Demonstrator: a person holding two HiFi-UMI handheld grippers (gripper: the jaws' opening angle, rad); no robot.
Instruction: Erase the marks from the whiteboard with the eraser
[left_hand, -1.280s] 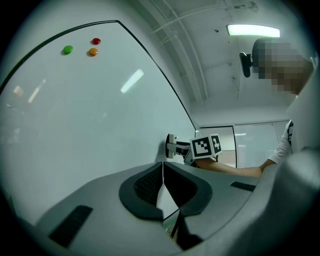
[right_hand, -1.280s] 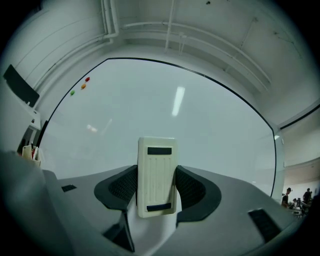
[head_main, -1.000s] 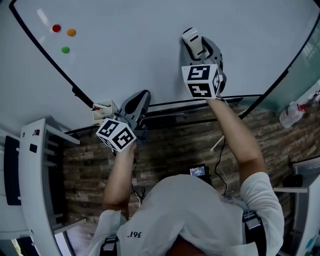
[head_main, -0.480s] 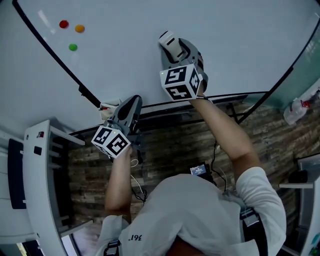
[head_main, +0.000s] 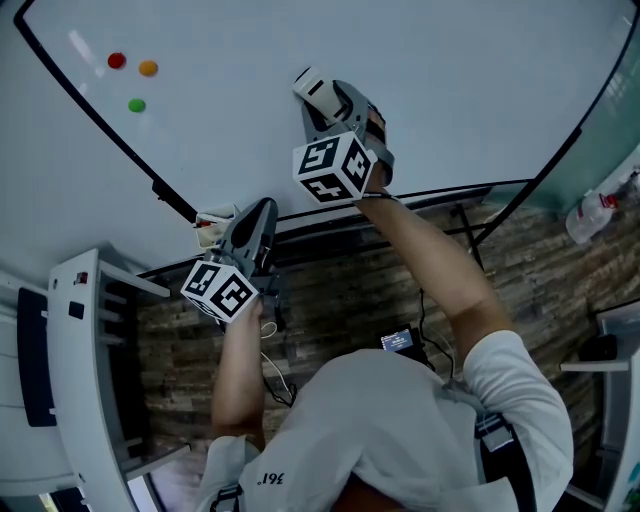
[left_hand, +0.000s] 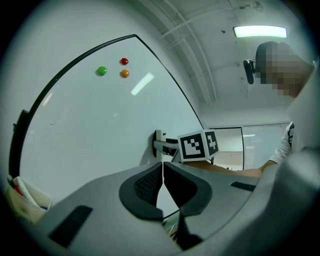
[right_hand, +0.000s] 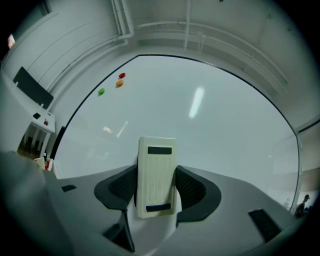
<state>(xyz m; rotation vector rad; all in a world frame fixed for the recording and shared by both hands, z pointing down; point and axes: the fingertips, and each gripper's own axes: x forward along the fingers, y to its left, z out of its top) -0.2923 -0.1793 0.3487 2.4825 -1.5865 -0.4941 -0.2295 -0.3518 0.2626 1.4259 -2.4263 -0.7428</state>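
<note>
The whiteboard (head_main: 480, 70) fills the upper part of the head view; I see no pen marks on it. My right gripper (head_main: 322, 100) is shut on a cream eraser (head_main: 312, 86) and holds it against the board. In the right gripper view the eraser (right_hand: 156, 176) stands upright between the two dark pads (right_hand: 120, 187), with the whiteboard (right_hand: 210, 130) beyond it. My left gripper (head_main: 262, 213) hangs lower left, near the board's bottom rail, its jaws closed together with nothing between them (left_hand: 162, 180). From the left gripper view the right gripper's marker cube (left_hand: 197, 145) shows at the board.
Red (head_main: 117, 61), orange (head_main: 148, 68) and green (head_main: 136, 105) magnets sit at the board's upper left. A small cup with pens (head_main: 211, 226) hangs at the frame's lower left. A white rack (head_main: 75, 370) stands at left; a spray bottle (head_main: 590, 218) lies at right.
My right gripper has slid the eraser leftward and slightly up across the board. The left gripper has stayed by the bottom rail.
</note>
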